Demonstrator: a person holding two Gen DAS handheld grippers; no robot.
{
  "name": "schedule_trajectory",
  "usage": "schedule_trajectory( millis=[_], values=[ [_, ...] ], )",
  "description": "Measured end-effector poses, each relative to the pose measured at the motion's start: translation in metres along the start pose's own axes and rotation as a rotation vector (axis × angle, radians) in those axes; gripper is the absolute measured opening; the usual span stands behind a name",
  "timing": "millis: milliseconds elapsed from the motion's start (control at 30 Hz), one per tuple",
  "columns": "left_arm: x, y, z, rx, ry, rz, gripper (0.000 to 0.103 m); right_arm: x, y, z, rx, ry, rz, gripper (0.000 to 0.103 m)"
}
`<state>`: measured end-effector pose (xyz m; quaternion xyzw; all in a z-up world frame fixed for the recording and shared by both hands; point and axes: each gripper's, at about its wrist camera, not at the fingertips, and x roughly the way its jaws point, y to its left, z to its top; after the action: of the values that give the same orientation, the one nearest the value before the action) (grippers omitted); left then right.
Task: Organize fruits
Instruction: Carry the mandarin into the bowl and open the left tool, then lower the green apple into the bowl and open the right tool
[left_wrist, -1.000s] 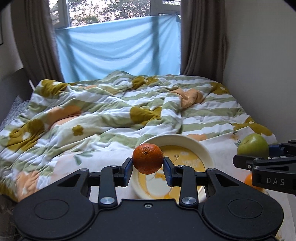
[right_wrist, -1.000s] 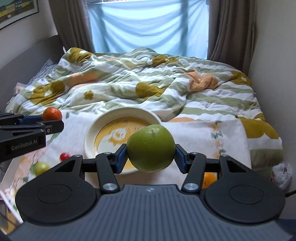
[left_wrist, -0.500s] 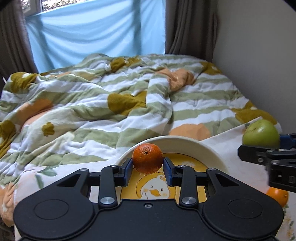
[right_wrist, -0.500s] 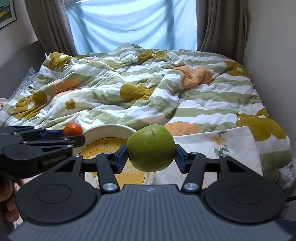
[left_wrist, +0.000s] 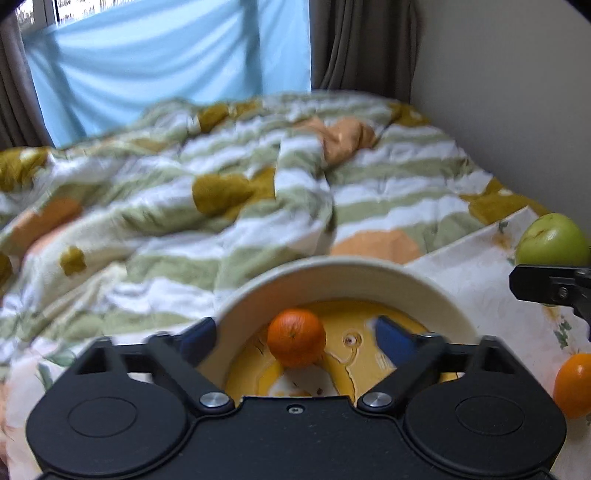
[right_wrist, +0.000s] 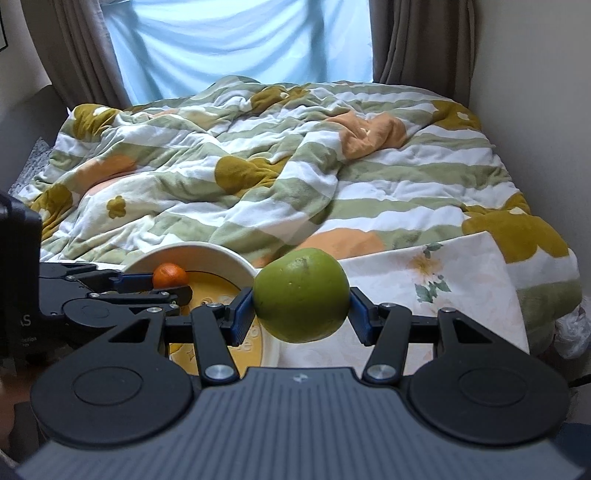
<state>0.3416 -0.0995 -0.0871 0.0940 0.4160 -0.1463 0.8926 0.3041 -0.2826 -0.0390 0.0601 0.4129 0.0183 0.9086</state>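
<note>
A small orange mandarin (left_wrist: 296, 336) is in the cream bowl (left_wrist: 332, 275) with a yellow cartoon bottom. My left gripper (left_wrist: 295, 338) is open over the bowl, its blue pads wide apart on either side of the mandarin and not touching it. In the right wrist view the mandarin (right_wrist: 170, 275) and bowl (right_wrist: 221, 254) sit at the left, with the left gripper (right_wrist: 162, 286) over them. My right gripper (right_wrist: 301, 317) is shut on a large green apple (right_wrist: 301, 300) and holds it above the cloth, right of the bowl. The apple also shows in the left wrist view (left_wrist: 552, 240).
Another orange (left_wrist: 574, 384) lies on the white floral cloth (right_wrist: 443, 280) right of the bowl. A rumpled green-striped quilt (right_wrist: 277, 166) covers the bed behind. A wall runs along the right, curtains and window at the back.
My left gripper moved forward and down over the bowl and opened, letting go of the mandarin, which now is in the bowl. My right gripper still holds the apple, now closer to the bowl.
</note>
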Motion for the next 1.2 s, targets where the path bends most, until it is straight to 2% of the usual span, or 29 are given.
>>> schedule_trajectory(
  millis=[267,533,900,1200],
  values=[
    [-0.038,0.020,-0.007,-0.025,-0.034,0.021,0.097,-0.009,0.000,0.005,-0.007,-0.020,0.003,0.069],
    [-0.067,0.042,-0.026,-0.090,-0.040,0.067,0.098,0.011,0.031,0.005,-0.101,0.006,0.067,0.069],
    [-0.081,0.063,-0.041,-0.124,-0.045,0.127,0.098,0.054,0.066,-0.007,-0.203,0.041,0.116,0.069],
    [-0.084,0.066,-0.048,-0.125,-0.038,0.114,0.099,0.070,0.077,-0.014,-0.254,0.049,0.110,0.069]
  ],
)
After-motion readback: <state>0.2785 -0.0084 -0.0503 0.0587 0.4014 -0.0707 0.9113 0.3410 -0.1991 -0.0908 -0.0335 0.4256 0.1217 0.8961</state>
